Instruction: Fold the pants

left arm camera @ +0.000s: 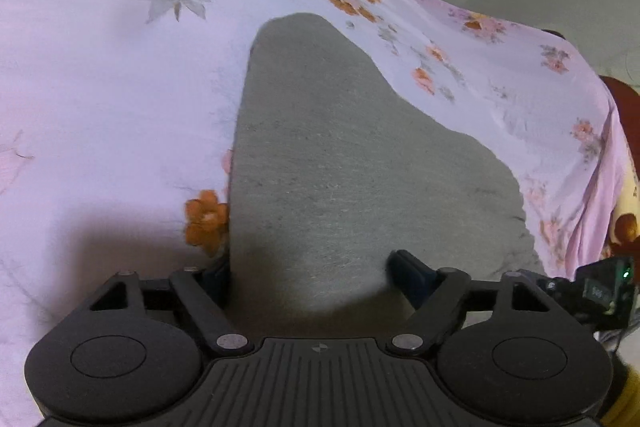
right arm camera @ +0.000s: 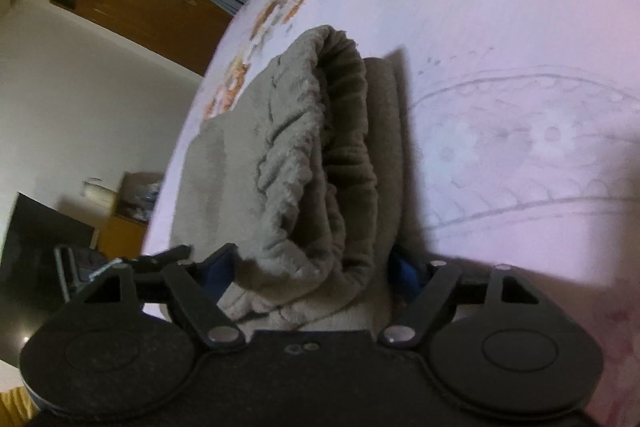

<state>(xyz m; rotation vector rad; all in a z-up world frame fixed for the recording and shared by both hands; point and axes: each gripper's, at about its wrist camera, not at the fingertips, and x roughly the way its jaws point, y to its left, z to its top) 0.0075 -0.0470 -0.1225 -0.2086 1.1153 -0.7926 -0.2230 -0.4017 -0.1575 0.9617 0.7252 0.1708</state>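
On the floral bedsheet (left arm camera: 100, 99), the grey pants (left arm camera: 340, 167) are lying near the bed's far edge, with bare sheet spreading wide to the other side. The left gripper (left arm camera: 308, 267) is straddling the flat cloth, jaws spread, not pinching. The right gripper (right arm camera: 316, 267) is standing released around the gathered waistband (right arm camera: 332, 131).

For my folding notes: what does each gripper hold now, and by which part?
Left gripper: nothing pinched; grey pants lie flat between its jaws. Right gripper: waistband between its jaws; grip unclear.
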